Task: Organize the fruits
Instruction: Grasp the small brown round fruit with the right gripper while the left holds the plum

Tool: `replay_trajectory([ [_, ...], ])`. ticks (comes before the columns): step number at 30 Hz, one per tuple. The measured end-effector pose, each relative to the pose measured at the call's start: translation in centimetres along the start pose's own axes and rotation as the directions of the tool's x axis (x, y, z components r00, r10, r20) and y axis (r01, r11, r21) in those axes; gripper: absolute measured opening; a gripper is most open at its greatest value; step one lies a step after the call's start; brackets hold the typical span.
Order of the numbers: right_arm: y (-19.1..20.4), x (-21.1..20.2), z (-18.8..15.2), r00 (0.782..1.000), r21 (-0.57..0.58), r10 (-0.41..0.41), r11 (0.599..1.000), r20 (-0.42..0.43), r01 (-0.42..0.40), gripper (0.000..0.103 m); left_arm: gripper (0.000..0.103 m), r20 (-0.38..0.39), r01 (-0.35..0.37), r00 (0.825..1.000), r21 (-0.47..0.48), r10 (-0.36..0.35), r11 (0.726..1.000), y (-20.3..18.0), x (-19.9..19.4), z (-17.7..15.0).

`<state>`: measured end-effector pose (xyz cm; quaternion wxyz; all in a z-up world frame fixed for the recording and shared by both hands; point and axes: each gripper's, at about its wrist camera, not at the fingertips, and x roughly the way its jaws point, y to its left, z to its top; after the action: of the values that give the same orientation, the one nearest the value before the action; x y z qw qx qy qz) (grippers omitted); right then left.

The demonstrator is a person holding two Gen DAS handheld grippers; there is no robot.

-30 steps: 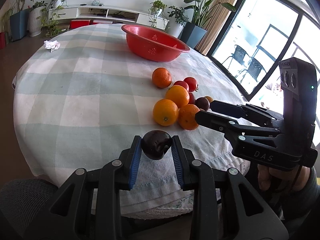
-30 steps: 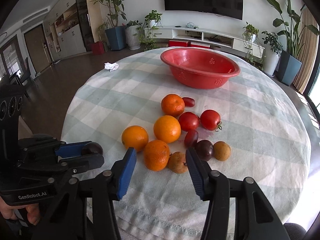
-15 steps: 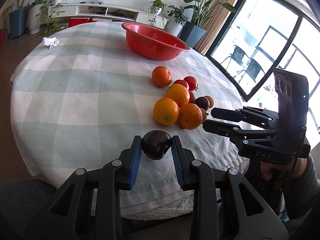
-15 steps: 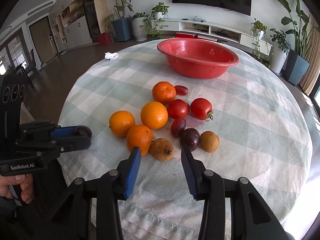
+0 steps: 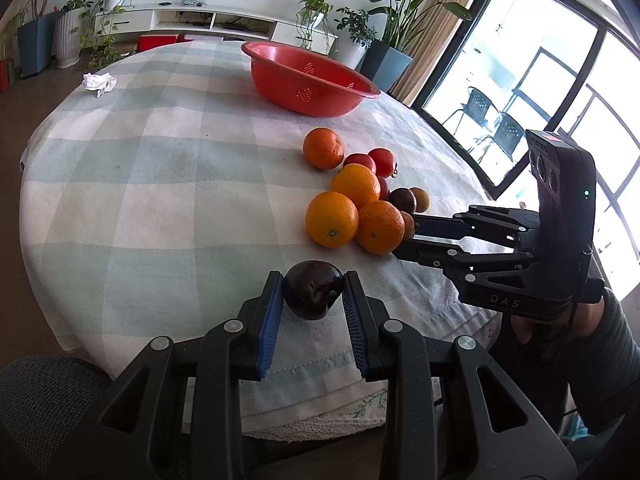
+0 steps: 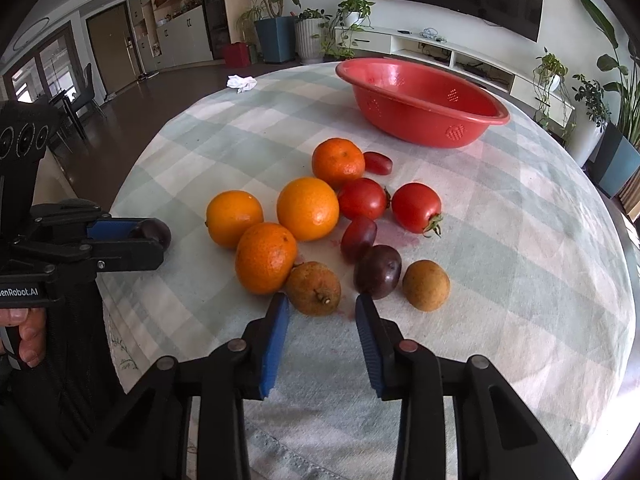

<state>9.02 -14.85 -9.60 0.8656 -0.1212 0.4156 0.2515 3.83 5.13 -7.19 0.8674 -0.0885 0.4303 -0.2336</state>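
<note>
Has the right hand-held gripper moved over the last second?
Yes. The right hand-held gripper drew nearer the brown fruit, its jaws closing without pressing it.

You've got a pale green-and-white checked cloth surface [image 6: 520, 240], red perforated plastic basin [image 6: 420, 120], orange round citrus [image 6: 308, 208], blue-padded jaws.
</note>
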Motion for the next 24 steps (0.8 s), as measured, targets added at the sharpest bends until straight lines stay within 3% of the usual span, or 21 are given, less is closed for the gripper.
replay_trajectory([
  [24,0.83,-0.83,0.38,0.997,-0.033,0.048,0.998,0.063,-0.046,0.03,0.028,-0.005,-0.005,1.0,0.005,0.005,1.0,0.02,0.15,-0.18],
])
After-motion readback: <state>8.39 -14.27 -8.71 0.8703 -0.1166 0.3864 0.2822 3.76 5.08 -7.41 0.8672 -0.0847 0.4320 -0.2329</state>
